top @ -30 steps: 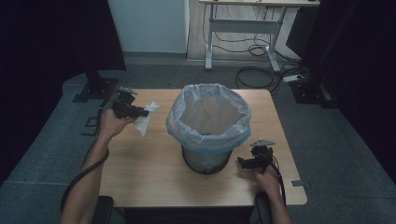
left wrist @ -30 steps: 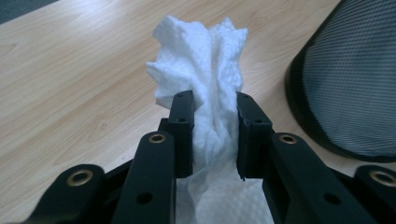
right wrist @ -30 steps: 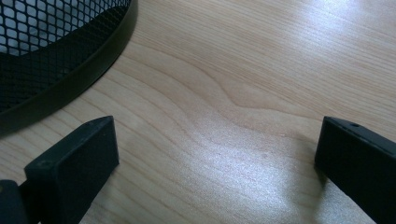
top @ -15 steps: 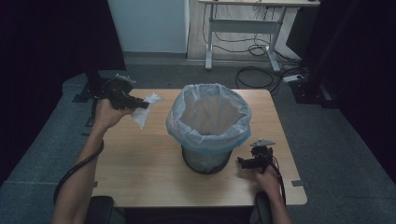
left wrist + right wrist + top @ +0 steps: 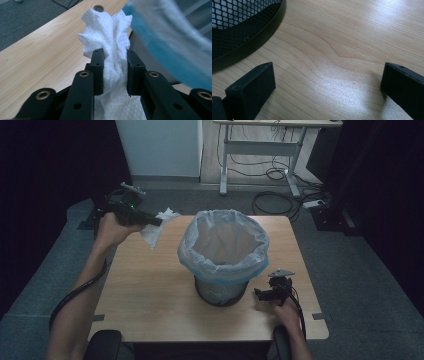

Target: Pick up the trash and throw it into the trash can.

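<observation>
Pinched between the closed left gripper's (image 5: 159, 222) jaws, a crumpled paper towel (image 5: 110, 37) is held above the tabletop's (image 5: 150, 285) far left corner, beside the lined wastebasket (image 5: 222, 254); the right gripper (image 5: 324, 85) is rested open near the right edge.

Bin (image 5: 223, 251) at table (image 5: 150, 290) centre, paper towel (image 5: 155, 227) w/ left gripper (image 5: 159, 222) to its left, right gripper (image 5: 256, 293) by bin's base, near right

No readable text, labels or numbers anywhere at the table.
Searched the wooden table (image 5: 150, 290), the lined mesh bin (image 5: 222, 270), the crumpled paper towel (image 5: 110, 32) and both black grippers; found no brand, sign or figure legible on any of them, at this size and in this dim light.
</observation>
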### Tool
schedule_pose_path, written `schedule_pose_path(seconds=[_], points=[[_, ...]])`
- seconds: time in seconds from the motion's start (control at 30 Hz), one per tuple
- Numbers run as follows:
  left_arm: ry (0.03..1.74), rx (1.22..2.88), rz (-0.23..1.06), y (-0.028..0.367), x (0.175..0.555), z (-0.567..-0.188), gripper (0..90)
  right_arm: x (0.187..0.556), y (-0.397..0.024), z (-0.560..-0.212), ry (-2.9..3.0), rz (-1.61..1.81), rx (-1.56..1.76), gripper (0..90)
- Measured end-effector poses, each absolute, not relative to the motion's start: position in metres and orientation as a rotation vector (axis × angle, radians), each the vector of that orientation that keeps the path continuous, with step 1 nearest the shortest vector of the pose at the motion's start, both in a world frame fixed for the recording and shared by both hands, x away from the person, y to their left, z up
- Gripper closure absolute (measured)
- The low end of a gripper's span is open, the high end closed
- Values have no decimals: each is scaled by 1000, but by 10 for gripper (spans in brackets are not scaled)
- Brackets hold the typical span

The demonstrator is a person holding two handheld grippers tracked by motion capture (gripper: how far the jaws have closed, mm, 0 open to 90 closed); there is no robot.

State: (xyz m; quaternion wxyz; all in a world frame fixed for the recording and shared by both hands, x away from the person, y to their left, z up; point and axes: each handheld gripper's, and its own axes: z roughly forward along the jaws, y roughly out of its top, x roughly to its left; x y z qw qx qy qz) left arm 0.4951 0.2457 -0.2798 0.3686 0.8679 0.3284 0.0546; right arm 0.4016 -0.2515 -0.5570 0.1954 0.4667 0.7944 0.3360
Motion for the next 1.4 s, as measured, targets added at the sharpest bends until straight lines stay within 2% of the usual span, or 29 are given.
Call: schedule_pose_path(seconds=[0.4,0.7,1.07,1.4], points=[[745,2222,116,215,486,-248,714,402,-252,-557,2226,941,1308,0],[638,2221,95,173,479,-234,714,401,-251,-557,2227,943,1308,0],[536,2253,44,127,475,-240,713,401,-251,-557,2226,944,1308,0],[459,2301,-12,82,476,-264,701,401,-251,-557,2226,943,1307,0]])
